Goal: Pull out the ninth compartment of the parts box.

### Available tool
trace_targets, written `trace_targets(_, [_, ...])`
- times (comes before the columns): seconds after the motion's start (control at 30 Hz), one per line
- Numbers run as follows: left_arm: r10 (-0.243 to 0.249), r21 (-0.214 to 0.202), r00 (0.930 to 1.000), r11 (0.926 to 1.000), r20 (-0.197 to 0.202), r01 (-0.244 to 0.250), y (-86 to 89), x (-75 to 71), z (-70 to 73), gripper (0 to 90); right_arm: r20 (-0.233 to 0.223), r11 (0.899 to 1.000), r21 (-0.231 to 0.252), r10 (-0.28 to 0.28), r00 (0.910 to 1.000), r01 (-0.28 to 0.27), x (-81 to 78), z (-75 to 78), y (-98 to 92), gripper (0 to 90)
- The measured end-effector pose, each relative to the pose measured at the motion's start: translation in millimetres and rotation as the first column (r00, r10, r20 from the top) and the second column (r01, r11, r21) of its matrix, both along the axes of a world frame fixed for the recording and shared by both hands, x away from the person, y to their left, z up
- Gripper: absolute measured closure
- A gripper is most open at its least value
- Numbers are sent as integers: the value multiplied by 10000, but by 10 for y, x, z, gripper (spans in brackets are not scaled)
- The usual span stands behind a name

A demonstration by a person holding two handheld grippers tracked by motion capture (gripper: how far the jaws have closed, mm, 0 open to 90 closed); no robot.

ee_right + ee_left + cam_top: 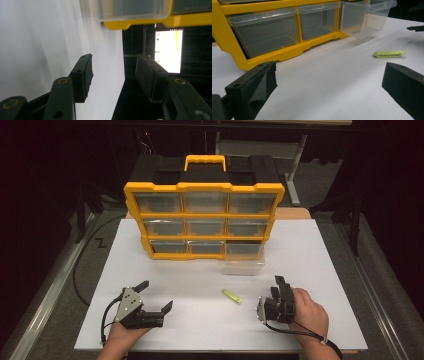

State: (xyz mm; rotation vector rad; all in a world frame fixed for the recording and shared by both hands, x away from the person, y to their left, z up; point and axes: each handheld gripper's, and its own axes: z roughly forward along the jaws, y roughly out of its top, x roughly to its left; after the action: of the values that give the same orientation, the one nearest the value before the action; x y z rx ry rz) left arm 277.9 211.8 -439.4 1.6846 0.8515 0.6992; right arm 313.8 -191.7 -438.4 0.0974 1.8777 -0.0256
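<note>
A yellow organizer (204, 215) with nine clear drawers stands at the back of the white table. Its bottom-right drawer (243, 260) is pulled out and looks empty. A small yellow-green piece (231, 295) lies flat on the table in front of it, between both grippers. My left gripper (155, 296) rests at the front left, jaws spread wide and empty. From the left gripper view, the piece (389, 53) lies ahead to the right, beyond the gripper (330, 67). My right gripper (276, 286) lies turned on its side at the front right, open with nothing between its jaws (113, 58).
The white table board (310, 270) ends close behind the organizer and near both hands at the front. The pulled-out drawer (130, 10) juts over the table ahead of my right gripper. A bright screen (168, 50) glows in the dark beyond the table's edge.
</note>
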Motion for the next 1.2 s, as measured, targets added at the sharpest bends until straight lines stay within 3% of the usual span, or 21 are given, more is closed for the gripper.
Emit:
trace_targets(0.23, [21, -140, 9999, 9999, 116, -20, 32, 1, 31, 3, -181, 9995, 122, -284, 9994, 286, -59, -106, -153, 444])
trace_targets(0.4, [-1, -48, 9999, 10000, -107, 0, 30, 29, 21, 3, -299, 9991, 210, -374, 9989, 380, -101, -120, -212, 423])
trace_targets(0.83, [107, 23, 9999, 9999, 36, -107, -19, 35, 19, 3, -409, 9997, 260, -35, 9992, 45, -124, -121, -177, 375])
trace_targets(1.2, [211, 88, 9998, 9997, 16, -211, -26, 51, 9, 3, -474, 9991, 396, 151, 9988, -132, -109, -125, -211, 250])
